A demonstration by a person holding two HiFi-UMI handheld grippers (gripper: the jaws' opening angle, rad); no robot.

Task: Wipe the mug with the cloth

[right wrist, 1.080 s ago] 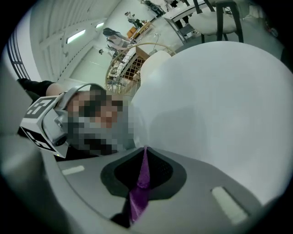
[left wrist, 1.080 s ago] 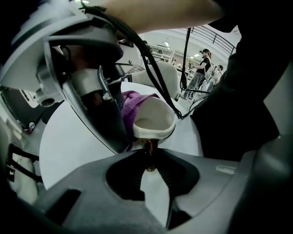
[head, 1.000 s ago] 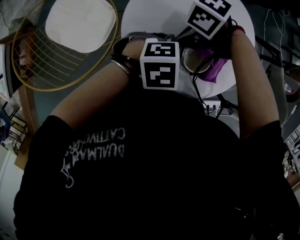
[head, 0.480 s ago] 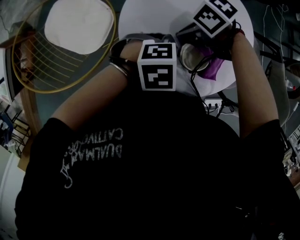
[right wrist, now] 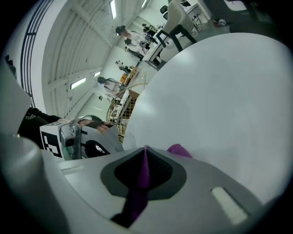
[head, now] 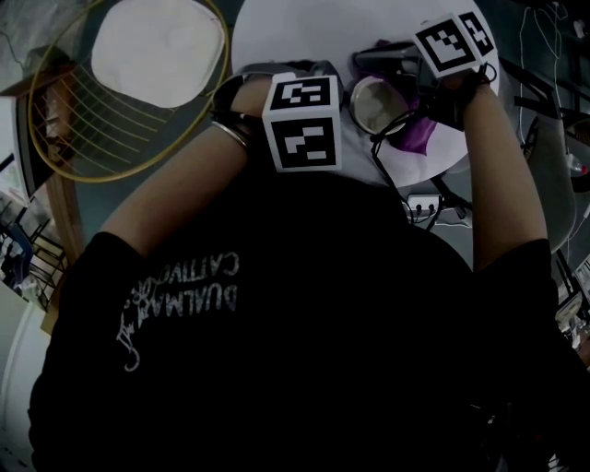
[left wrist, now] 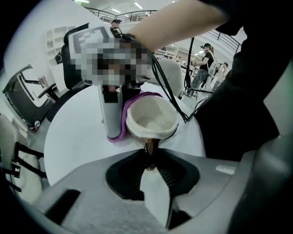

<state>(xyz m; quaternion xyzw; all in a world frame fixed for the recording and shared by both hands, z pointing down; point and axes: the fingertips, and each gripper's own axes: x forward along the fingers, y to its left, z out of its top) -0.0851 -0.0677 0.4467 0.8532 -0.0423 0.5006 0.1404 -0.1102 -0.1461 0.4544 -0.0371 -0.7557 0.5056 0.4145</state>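
A cream mug [left wrist: 151, 119] with a brown handle is at the near edge of the round white table [head: 295, 28]. My left gripper [left wrist: 150, 153] has the handle [left wrist: 151, 147] pinched between its jaws, which are opening slightly. In the head view the mug [head: 373, 103] shows between the two marker cubes. My right gripper [right wrist: 144, 153] is shut on a purple cloth [right wrist: 143, 171]. It holds the cloth [left wrist: 126, 103] against the mug's far outer side, one finger [left wrist: 110, 114] pointing down beside the mug. A fold of cloth [head: 419, 136] hangs off to the mug's right.
A chair with a yellow wire frame and white seat [head: 152, 46] stands left of the table. A black cable [head: 387, 152] runs from the right gripper across the table edge to a power strip [head: 424, 205] on the floor. People and chairs are far behind.
My right gripper has moved right and off the mug's top, so the mug's mouth now shows. The left gripper's cube has shifted slightly left and up with the mug.
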